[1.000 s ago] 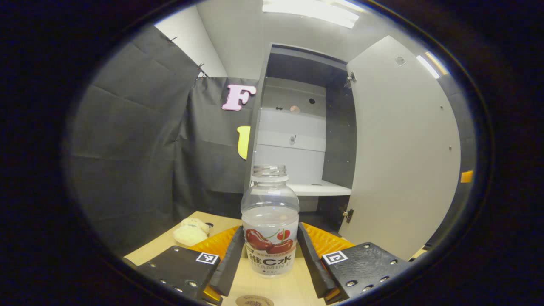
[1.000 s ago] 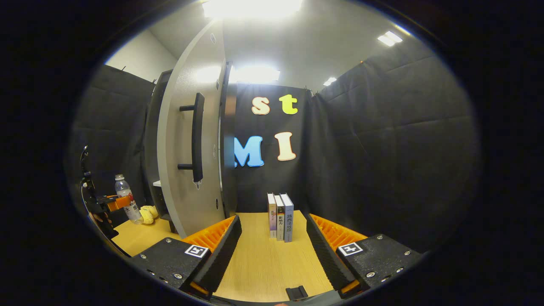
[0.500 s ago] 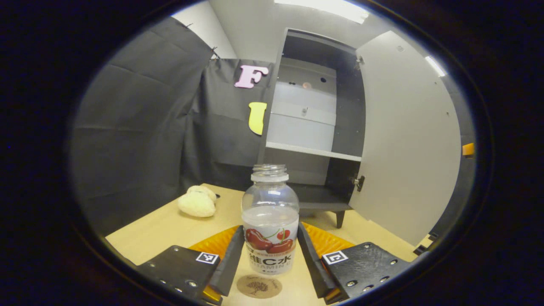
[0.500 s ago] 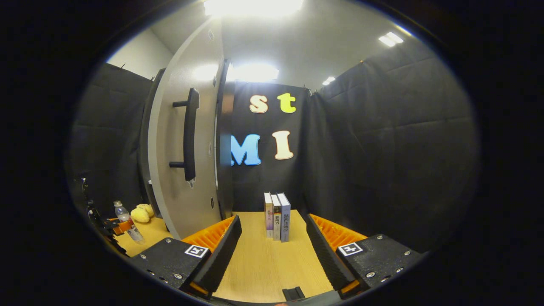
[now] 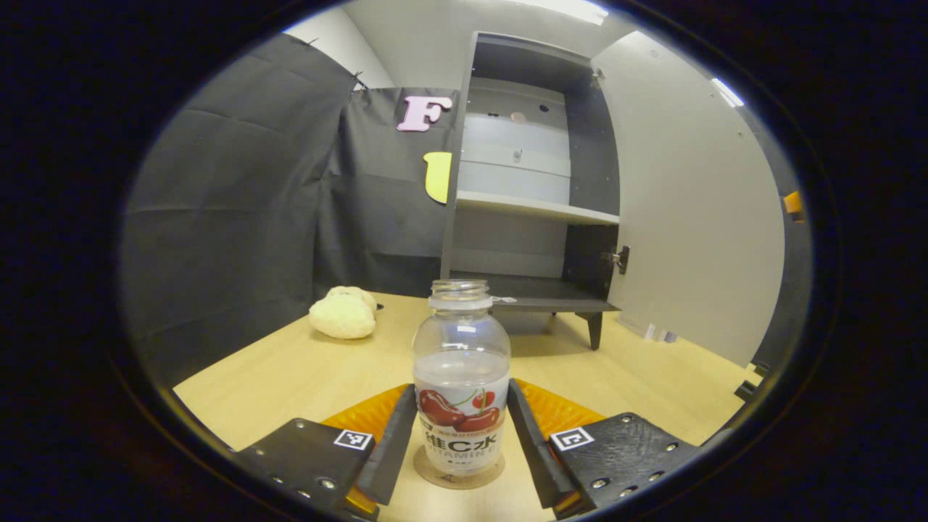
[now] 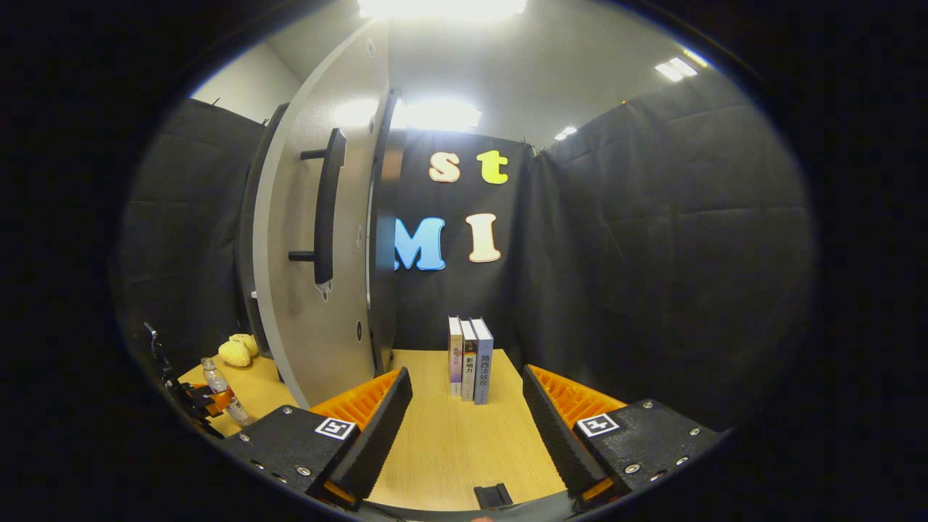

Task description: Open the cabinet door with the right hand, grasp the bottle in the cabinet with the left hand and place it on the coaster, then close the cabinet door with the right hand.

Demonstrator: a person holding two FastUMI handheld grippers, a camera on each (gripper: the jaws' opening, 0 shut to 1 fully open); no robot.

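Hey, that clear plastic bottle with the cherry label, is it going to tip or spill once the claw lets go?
The clear plastic bottle with the cherry label looks tall for its base, so a nudge could tip it. It has no cap and is partly filled, so tipping would likely spill. It stands over the round brown coaster; a slow release by the left claw seems safest.

Left gripper (image 5: pixel 462 442) fingers (image 5: pixel 395 442) pressed on both sides of bottle (image 5: pixel 461 377). Bottle upright, capless, partly filled, base on round coaster (image 5: pixel 458 477) on worktop (image 5: pixel 290 373). Behind: cabinet (image 5: pixel 533 188) on legs, door (image 5: pixel 689 196) swung wide, shelves bare. Pale plush toy (image 5: pixel 342 314) on worktop left, near cloth wall.
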